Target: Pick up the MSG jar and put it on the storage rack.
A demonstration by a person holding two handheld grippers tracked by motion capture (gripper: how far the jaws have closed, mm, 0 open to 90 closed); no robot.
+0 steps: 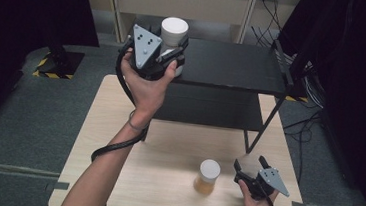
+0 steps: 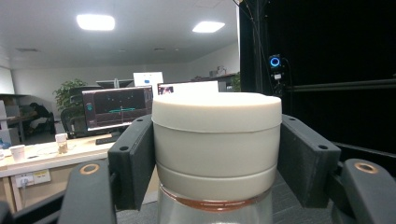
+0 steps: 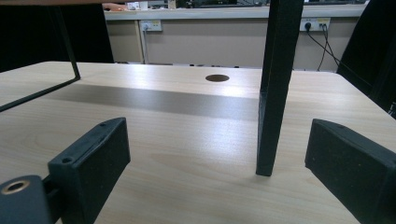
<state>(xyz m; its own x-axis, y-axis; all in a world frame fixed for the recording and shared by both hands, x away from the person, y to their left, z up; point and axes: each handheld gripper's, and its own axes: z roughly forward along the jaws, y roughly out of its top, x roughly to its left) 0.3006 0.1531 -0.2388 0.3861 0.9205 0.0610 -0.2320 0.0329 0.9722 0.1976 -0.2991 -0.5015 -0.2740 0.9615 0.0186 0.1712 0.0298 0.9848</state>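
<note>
A jar with a white lid [image 1: 174,32] and amber contents is at the left end of the black shelf's top board [image 1: 234,65]. My left gripper [image 1: 174,52] is shut on it, and in the left gripper view both pads [image 2: 133,161] press the lid [image 2: 216,140] from either side. Whether the jar rests on the board I cannot tell. A second white-lidded amber jar [image 1: 208,177] stands on the wooden table [image 1: 177,147]. Just right of it my right gripper [image 1: 251,163] stands open and low over the table, with nothing between its jaws [image 3: 217,163].
The shelf's black front leg [image 3: 275,84] stands on the table just ahead of the right gripper, a little right of centre. A thin black frame bar [image 3: 70,46] is farther left. A round hole [image 3: 217,78] sits in the tabletop beyond. Cables [image 1: 309,129] lie on the floor at right.
</note>
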